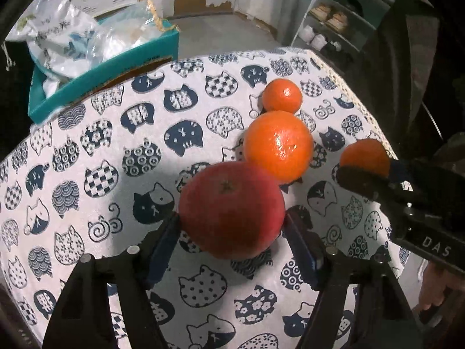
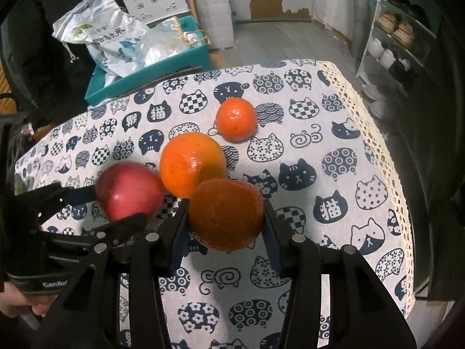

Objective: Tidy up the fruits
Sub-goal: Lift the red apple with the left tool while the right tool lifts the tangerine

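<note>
My left gripper (image 1: 231, 221) is shut on a red apple (image 1: 231, 210), held just above the cat-print tablecloth (image 1: 116, 160). My right gripper (image 2: 226, 213) is shut on a dark orange tangerine (image 2: 225, 213). A large orange (image 1: 278, 145) lies just beyond the apple, and a small tangerine (image 1: 282, 95) lies behind it. In the right wrist view the apple (image 2: 129, 190) is at the left in the left gripper (image 2: 110, 203), with the large orange (image 2: 192, 164) and the small tangerine (image 2: 236, 119) beyond. The held tangerine (image 1: 364, 157) and right gripper (image 1: 366, 174) show in the left wrist view.
A teal box (image 1: 101, 78) with plastic bags (image 1: 66, 37) stands off the table's far left edge. The lace-trimmed right edge of the table (image 2: 386, 151) drops to the floor. A shelf with shoes (image 2: 395, 43) stands at the far right.
</note>
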A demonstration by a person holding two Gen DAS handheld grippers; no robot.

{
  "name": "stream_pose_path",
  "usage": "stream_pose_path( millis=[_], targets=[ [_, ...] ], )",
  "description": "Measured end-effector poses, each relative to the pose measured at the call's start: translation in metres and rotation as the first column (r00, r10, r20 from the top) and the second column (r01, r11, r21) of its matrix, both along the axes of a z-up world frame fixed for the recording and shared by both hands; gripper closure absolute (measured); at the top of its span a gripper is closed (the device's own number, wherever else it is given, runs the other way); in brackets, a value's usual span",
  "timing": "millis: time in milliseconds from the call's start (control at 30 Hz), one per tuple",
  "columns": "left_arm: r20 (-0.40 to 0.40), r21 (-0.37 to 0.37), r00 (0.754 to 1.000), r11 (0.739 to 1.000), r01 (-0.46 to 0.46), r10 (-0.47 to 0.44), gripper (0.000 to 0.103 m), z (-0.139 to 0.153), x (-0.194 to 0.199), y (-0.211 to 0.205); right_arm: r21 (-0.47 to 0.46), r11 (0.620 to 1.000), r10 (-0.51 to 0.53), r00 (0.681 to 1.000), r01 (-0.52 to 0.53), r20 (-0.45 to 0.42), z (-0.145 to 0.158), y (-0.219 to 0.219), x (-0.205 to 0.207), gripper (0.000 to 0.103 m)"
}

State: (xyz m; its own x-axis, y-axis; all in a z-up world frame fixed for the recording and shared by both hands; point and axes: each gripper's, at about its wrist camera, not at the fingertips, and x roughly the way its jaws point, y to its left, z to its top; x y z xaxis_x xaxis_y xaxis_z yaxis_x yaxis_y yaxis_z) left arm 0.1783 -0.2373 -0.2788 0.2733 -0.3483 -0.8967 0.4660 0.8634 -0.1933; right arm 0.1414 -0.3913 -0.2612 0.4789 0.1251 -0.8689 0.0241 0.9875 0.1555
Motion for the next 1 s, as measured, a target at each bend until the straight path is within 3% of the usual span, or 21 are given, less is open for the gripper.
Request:
stream_pose_path(
  millis=[267, 533, 1000],
  targets=[
    [-0.039, -0.027, 0.999, 0.999, -0.024, 0.023, 0.026, -0.006, 0.012, -0.005, 0.011, 1.000, -0.003, 1.000, 0.003, -0.019, -0.006, -0.001, -0.004, 0.057],
    [-0.099, -0.032, 0.995, 0.999, 0.013, -0.016, 0.027, -0.028, 0.014, -0.023, 0.019, 1.000, -0.018, 1.000, 0.019, -0.022, -0.009, -0.008, -0.003, 0.057],
    [-0.027, 0.010, 0.998, 0.999, 0.053, -0.052, 0.028, -0.020, -0.002, -0.021, 0.018, 1.000, -0.013, 1.000, 0.014, -0.010, -0.006, -0.009, -0.002, 0.057]
  ],
)
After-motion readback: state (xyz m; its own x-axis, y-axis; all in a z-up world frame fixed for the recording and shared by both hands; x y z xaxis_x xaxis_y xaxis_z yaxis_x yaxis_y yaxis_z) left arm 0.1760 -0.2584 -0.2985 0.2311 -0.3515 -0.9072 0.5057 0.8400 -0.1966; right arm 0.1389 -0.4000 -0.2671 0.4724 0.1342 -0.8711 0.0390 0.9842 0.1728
